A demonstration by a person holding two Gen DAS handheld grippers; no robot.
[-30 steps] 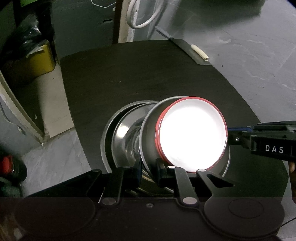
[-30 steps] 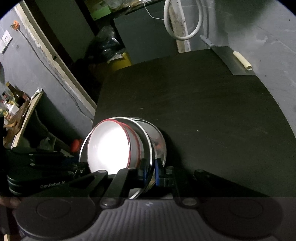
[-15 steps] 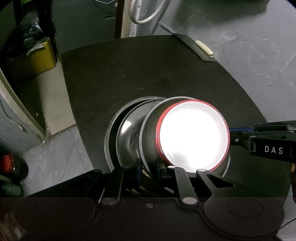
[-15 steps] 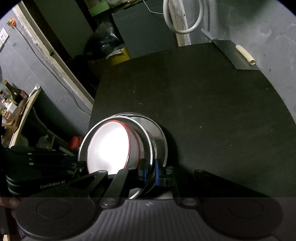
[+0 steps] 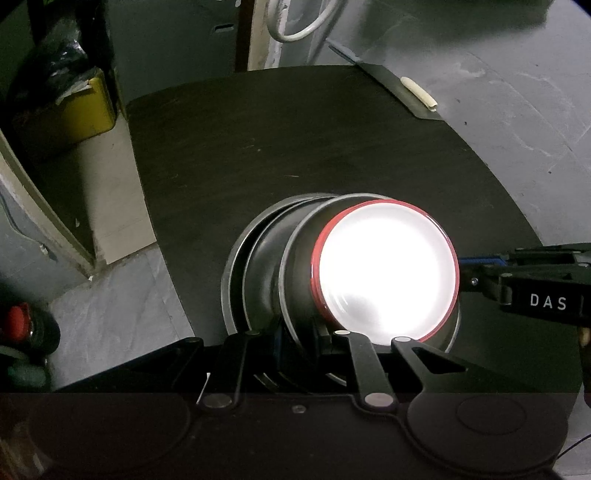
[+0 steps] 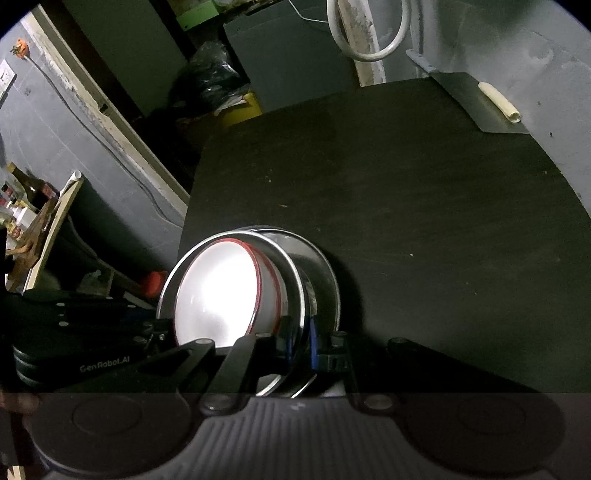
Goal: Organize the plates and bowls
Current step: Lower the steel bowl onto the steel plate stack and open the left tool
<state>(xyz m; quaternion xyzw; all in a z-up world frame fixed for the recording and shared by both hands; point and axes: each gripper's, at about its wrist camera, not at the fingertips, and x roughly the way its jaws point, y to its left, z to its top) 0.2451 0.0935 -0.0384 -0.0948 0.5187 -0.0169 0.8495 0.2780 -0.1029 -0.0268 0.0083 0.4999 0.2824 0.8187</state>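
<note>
A stack of steel plates and bowls [image 5: 258, 273] with a white red-rimmed bowl [image 5: 388, 273] nested on top is held between both grippers above the dark table [image 5: 295, 147]. My left gripper [image 5: 297, 336] is shut on the stack's near rim. My right gripper [image 6: 299, 343] is shut on the rim at the opposite side; it shows at the right of the left wrist view [image 5: 517, 284]. In the right wrist view the white bowl [image 6: 218, 295] sits inside a steel bowl [image 6: 295, 280], with a steel plate [image 6: 328, 280] beneath.
A metal sheet with a pale rolled object [image 5: 419, 92] lies at the table's far right corner. A yellow box [image 5: 85, 110] and a red-capped item [image 5: 22, 317] are on the floor at the left. A white hose loop [image 6: 369, 33] hangs behind.
The stack, held by both grippers, has shifted slightly nearer over the table; the view pulled back a little. Both grips are unchanged.
</note>
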